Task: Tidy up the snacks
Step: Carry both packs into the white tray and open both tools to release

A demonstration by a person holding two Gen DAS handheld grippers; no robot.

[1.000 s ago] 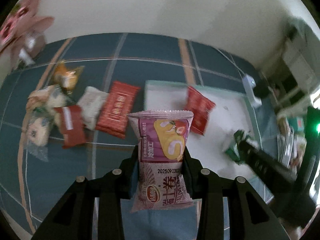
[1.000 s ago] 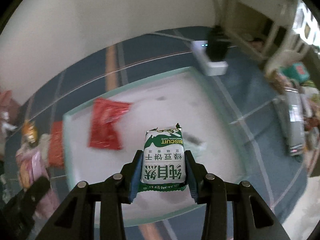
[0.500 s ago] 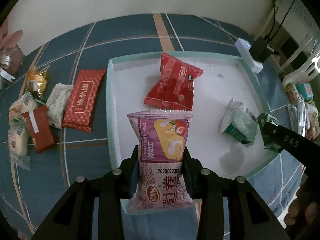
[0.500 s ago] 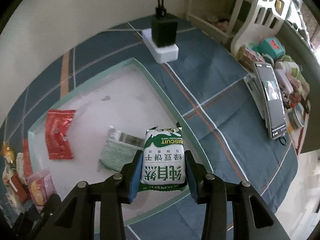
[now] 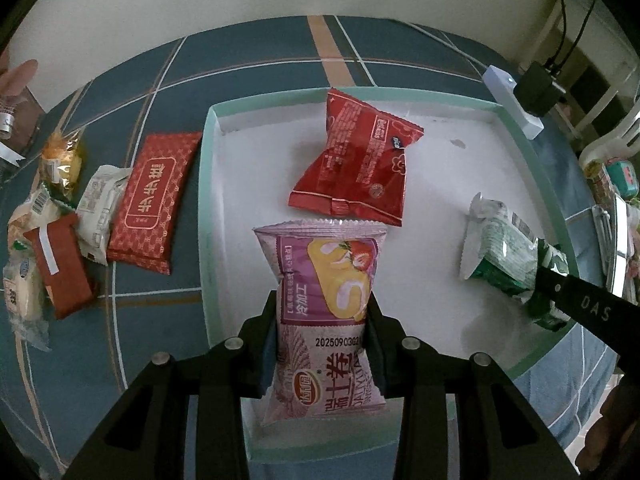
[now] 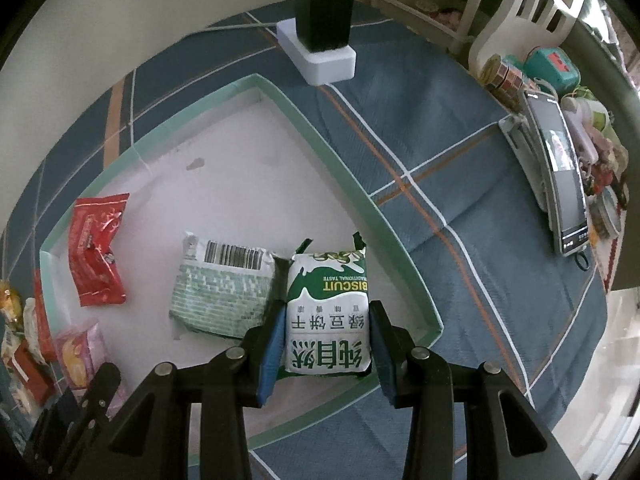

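My left gripper (image 5: 322, 312) is shut on a purple strawberry-roll packet (image 5: 326, 304), held over the near left part of the white tray (image 5: 206, 200). My right gripper (image 6: 326, 320) is shut on a green and white biscuit packet (image 6: 328, 312), low over the tray's near right corner (image 6: 400, 240). In the tray lie a red packet (image 5: 356, 168) and a pale green packet (image 6: 224, 288), which touches the held biscuit packet. The right gripper also shows at the right edge of the left wrist view (image 5: 560, 280).
Several loose snack packets lie on the blue checked cloth left of the tray, among them a red patterned one (image 5: 150, 200). A white power strip with a black charger (image 6: 324, 36) sits behind the tray. A phone (image 6: 560, 172) and clutter lie at the right.
Both grippers moved lower and closer over the tray with their packets. The right one now holds its biscuit packet beside the pale green packet.
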